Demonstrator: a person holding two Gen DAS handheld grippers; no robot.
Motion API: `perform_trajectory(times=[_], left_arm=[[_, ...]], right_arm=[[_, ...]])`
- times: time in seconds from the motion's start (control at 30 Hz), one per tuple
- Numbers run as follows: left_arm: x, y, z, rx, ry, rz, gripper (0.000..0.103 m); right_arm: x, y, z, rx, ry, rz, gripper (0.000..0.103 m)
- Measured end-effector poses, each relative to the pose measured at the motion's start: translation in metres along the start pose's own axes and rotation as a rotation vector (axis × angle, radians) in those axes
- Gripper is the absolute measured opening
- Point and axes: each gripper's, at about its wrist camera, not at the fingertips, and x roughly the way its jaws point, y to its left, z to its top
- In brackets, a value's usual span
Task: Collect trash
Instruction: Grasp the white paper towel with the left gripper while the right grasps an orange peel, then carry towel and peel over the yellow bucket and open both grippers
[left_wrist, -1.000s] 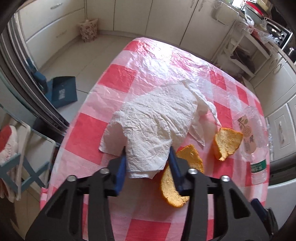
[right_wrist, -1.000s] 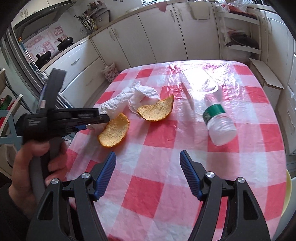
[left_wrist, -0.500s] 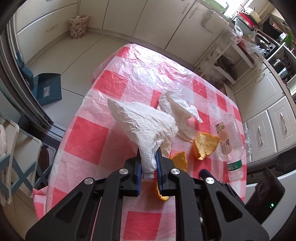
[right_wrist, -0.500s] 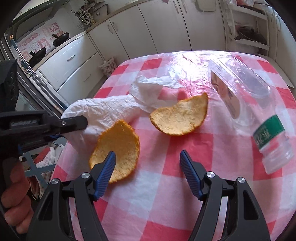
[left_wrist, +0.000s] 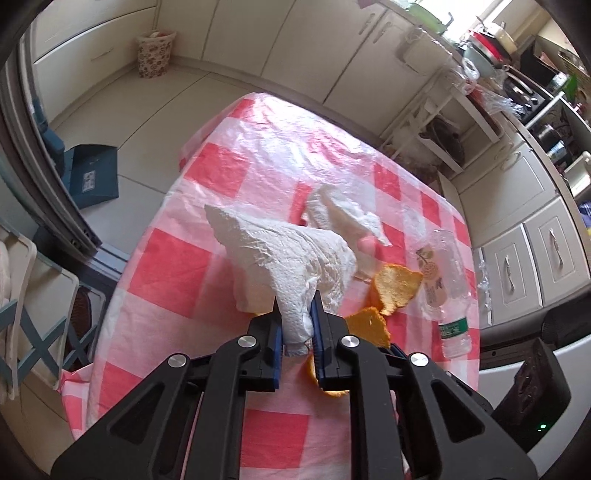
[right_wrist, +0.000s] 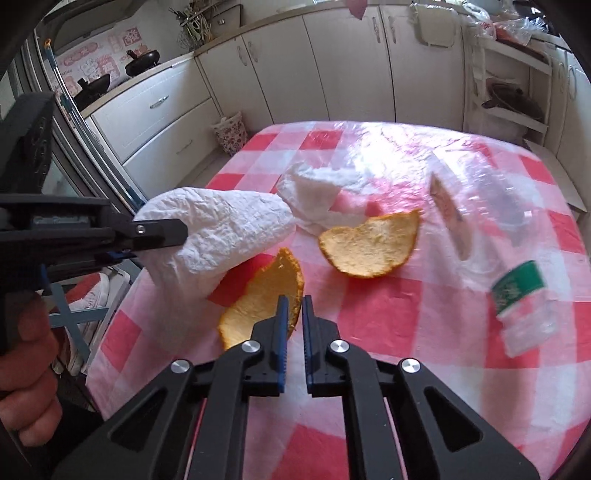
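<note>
My left gripper (left_wrist: 295, 302) is shut on a crumpled white paper towel (left_wrist: 291, 258), which hangs off the red-and-white checked table (left_wrist: 177, 258). In the right wrist view the same towel (right_wrist: 221, 229) droops from the left gripper (right_wrist: 162, 232). My right gripper (right_wrist: 293, 301) is shut on the rim of the nearer orange peel (right_wrist: 258, 299), tipped up on edge. A second peel (right_wrist: 369, 243) lies just behind it. A second crumpled tissue (right_wrist: 314, 192) lies farther back. A clear plastic bottle (right_wrist: 495, 206) with a green label lies on its side at the right.
A floral basket (left_wrist: 155, 53) stands on the floor by the far cabinets. A blue dustpan (left_wrist: 94, 175) lies on the floor to the left of the table. A folding rack (left_wrist: 29, 314) stands at the table's near left. A person's hand (right_wrist: 26, 369) grips the left tool.
The left gripper closed on the paper towel and lifted it off the table. The right gripper moved in toward the nearer peel and its jaws went from wide open to shut on the peel's rim.
</note>
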Motion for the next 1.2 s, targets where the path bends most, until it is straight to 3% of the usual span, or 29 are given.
perform_trajectory(times=[0.33,0.53,0.57,0.63,0.7,0.8,1.0,1.2], left_arm=[[-0.013,-0.060,-0.036,0.113,-0.052,-0.073,0.012],[-0.026,-0.074,-0.052,0.129,-0.107,-0.056,0.012],[-0.030,-0.072,-0.051,0.114,-0.117,-0.058,0.012],[-0.041,-0.063,-0.050,0.088,-0.160,-0.036,0.012],[-0.051,-0.056,-0.050,0.075,-0.193,-0.020,0.012],[-0.062,-0.034,-0.050,0.031,-0.220,-0.012,0.012],[-0.067,-0.003,-0.042,-0.030,-0.215,-0.017,0.012],[-0.065,-0.001,-0.041,-0.033,-0.200,-0.042,0.012]], right_arm=[[-0.074,-0.036,-0.023,-0.021,-0.071,-0.069,0.007],[-0.096,-0.069,-0.041,0.055,-0.057,-0.070,0.007],[-0.094,-0.074,-0.040,0.087,-0.054,-0.050,0.009],[-0.092,-0.079,-0.041,0.147,-0.047,-0.003,0.036],[-0.085,-0.074,-0.038,0.175,-0.050,0.033,0.044],[-0.063,-0.052,-0.029,0.151,-0.025,0.064,0.046],[-0.005,-0.027,-0.021,0.148,0.058,0.019,0.047],[0.017,-0.013,-0.013,0.128,0.050,-0.020,0.048]])
